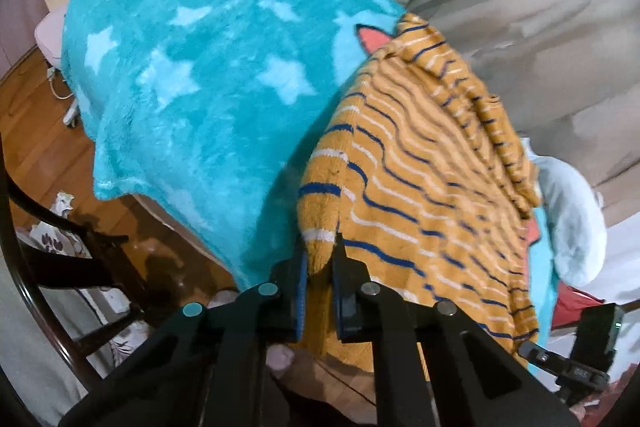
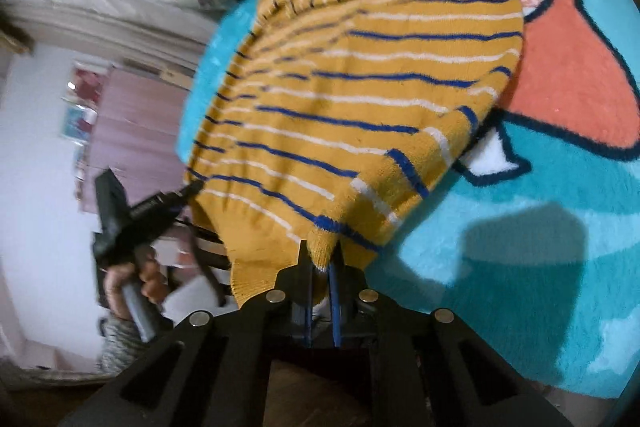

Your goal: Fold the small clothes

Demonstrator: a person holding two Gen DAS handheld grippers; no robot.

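Spanning a turquoise blanket (image 1: 192, 75) patterned with pale stars, the scene in the left wrist view is read from left to right. At far left, a wooden floor (image 1: 36, 131) and a dark chair (image 1: 76, 259) are seen below the blanket's hanging edge. Toward the right, a mustard sweater (image 1: 420, 167) with blue and white stripes is draped over the blanket, its upper part bunched into folds. One lower corner of the sweater is clamped between the fingers of the left gripper (image 1: 319, 267), whose blue pads are pressed against the knit. At lower right, part of the other gripper is visible past the sweater's hem, in front of a pale cushion (image 1: 576, 227) and beige bedding (image 1: 540, 27).

In the right wrist view, a hand (image 2: 136, 275) holding the left gripper (image 2: 192, 191) is seen at far left, with the gripper's tip meeting the sweater's (image 2: 360, 87) left edge; its jaws cannot be made out from this angle. At centre, the sweater is spread across the blanket (image 2: 540, 267), with stripes running roughly crosswise and a rumpled fold at the top. The nearest corner is pinched between the closed fingers of the right gripper (image 2: 322, 263). At right, an orange and white cartoon figure (image 2: 572, 67), outlined in dark blue, is shown on the blanket, partly covered by the sweater.
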